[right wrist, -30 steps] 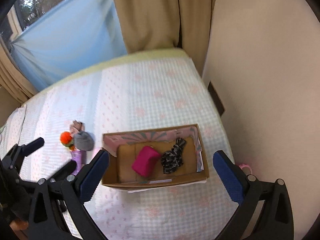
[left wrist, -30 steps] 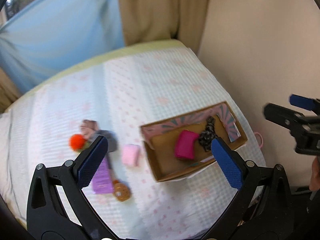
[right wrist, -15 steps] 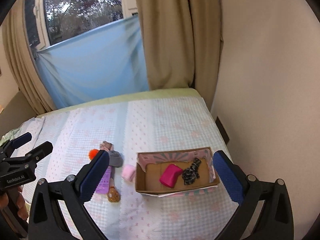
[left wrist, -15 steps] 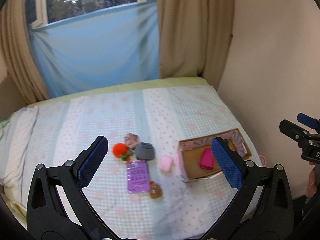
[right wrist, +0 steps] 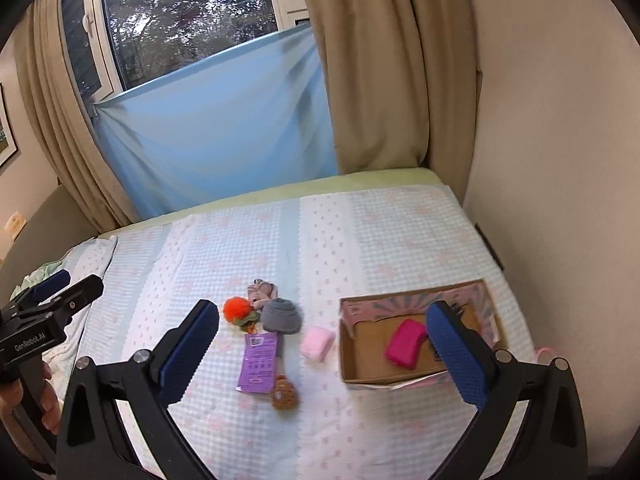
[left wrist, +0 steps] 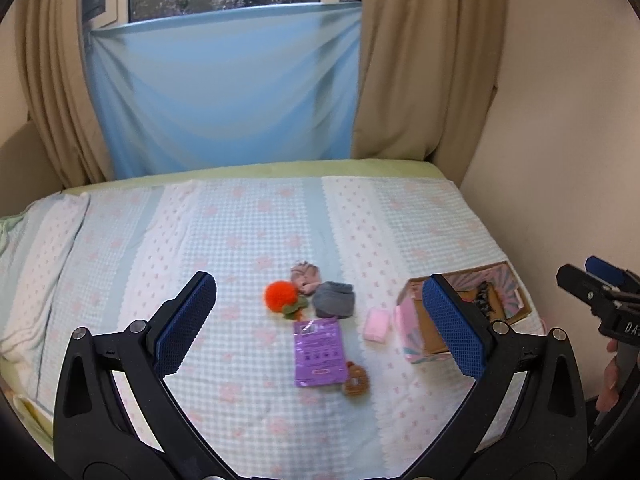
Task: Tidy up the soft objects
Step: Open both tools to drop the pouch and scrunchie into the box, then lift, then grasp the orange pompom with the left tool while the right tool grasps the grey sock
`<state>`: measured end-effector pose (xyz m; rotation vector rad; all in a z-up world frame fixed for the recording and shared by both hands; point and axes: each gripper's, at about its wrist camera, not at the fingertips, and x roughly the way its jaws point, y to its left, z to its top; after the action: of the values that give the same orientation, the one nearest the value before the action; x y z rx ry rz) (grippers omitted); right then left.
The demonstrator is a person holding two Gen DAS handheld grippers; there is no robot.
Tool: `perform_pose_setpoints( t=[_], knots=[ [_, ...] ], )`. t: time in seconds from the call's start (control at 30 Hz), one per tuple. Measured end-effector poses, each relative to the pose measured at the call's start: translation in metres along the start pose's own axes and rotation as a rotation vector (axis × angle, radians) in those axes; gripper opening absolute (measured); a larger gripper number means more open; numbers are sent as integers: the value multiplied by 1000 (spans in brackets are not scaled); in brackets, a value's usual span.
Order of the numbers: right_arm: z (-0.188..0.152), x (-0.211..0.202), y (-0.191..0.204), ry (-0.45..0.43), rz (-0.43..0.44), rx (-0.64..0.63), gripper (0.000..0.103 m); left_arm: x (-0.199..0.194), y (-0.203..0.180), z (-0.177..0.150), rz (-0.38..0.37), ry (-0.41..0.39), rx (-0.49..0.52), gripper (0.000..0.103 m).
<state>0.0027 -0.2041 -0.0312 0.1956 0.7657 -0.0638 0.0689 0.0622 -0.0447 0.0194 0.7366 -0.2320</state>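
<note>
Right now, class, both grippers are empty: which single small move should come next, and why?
Probably lower the right gripper onto the pale pink soft item. It lies on the bedspread closest to the open cardboard box, which already holds a magenta item, and the jaws stand wide.

- The bed (right wrist: 400, 240) stands against the wall (right wrist: 560, 120) on its right, with the curtained window (right wrist: 180, 20) behind it
- The cardboard box (right wrist: 348, 360) lies on the bed near its right edge
- In the box: a folded cloth (right wrist: 406, 344), with a patterned fabric item (left wrist: 486, 294) to its right
- Left of the box, just beside it, lies a small soft block (right wrist: 317, 343)
- Further left: a rolled sock (right wrist: 281, 316), a pompom (right wrist: 237, 308) to its left, a small cloth bundle (right wrist: 262, 292) behind them
- Before the sock lies a flat packet (right wrist: 258, 362); a small knitted toy (right wrist: 285, 398) touches its near right corner
</note>
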Motion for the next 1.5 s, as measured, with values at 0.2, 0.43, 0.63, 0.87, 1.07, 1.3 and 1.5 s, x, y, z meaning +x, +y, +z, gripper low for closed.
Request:
perform_pose_setpoints(
  t=[0.2, 0.43, 0.63, 0.87, 1.07, 1.3, 1.5],
  knots=[
    [-21, 45, 41, 7, -9, 29, 103, 56, 43, -14, -40, 35, 23, 103],
    [-38, 125, 72, -14, 4, 33, 103, 169, 86, -43, -100, 104, 8, 103],
    [-59, 209, 80, -17, 24, 52, 103, 270, 106, -82, -145, 153, -95, 103],
    [-94, 305, 78, 30, 50, 129, 103, 365, 120, -130, -144, 203, -224, 102],
    [-110, 371, 73, 77, 43, 143, 103, 407, 115, -145, -134, 192, -232, 100],
    [-122, 426, 63, 136, 32, 155, 97, 440, 112, -152, -126, 227, -237, 83],
    [-129, 449, 61, 200, 67, 170, 73, 448, 110, -154, -107, 239, -218, 53]
  ],
)
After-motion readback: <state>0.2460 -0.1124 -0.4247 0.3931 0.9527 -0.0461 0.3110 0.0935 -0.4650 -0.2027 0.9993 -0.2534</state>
